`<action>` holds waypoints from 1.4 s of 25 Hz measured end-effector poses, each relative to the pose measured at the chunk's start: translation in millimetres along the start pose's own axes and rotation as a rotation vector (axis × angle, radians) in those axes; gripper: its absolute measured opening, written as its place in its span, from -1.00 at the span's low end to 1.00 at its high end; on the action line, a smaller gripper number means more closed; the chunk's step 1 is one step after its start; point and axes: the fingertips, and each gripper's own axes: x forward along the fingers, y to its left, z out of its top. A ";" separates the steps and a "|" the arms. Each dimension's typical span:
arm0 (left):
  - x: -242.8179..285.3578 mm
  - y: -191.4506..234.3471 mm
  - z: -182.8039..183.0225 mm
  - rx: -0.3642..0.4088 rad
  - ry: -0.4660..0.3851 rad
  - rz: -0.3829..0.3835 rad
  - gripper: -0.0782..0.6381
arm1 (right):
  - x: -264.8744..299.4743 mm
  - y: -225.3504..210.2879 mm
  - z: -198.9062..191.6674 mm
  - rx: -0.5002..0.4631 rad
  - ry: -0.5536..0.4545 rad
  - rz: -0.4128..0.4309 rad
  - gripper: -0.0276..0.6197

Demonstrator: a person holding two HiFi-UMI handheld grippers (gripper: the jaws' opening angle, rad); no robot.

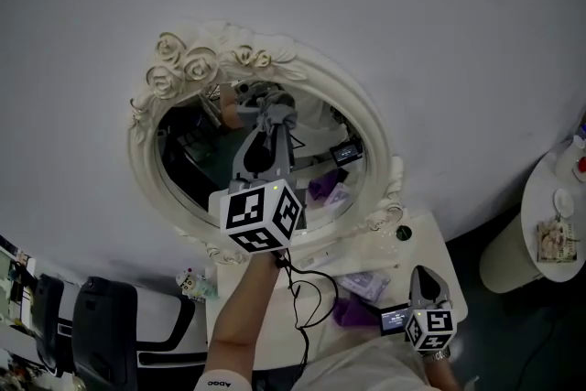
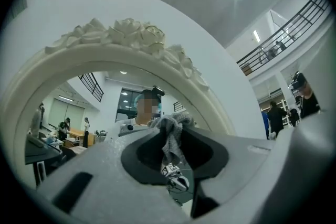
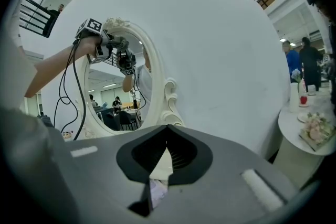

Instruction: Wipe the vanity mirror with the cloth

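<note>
At the vanity mirror (image 1: 186, 153), the left tool (image 1: 273, 131) pinches the cloth (image 2: 171, 139).

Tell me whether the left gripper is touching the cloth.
Touching. In its own view, the left gripper has its jaws shut on the grey cloth, which is pinched between them and bunches out past their tips.

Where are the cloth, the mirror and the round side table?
cloth (image 2: 170, 139), left gripper view, on the grey fold hanging at its middle.
mirror (image 1: 179, 67), head view, on the carved roses of its white frame.
side table (image 1: 536, 197), head view, on a bare part of its white top.
</note>
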 end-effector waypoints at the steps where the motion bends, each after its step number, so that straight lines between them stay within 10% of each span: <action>1: -5.1 10.0 1.9 0.007 -0.002 0.019 -0.57 | 2.1 3.2 -0.7 -0.003 0.003 0.007 -0.89; 19: -108.9 209.0 10.6 0.176 0.027 0.473 -0.57 | 40.4 78.6 8.6 -0.088 0.010 0.207 -0.89; 35: -26.9 18.4 -37.0 0.025 0.021 0.096 -0.57 | 19.1 24.7 3.6 -0.037 0.015 0.109 -0.89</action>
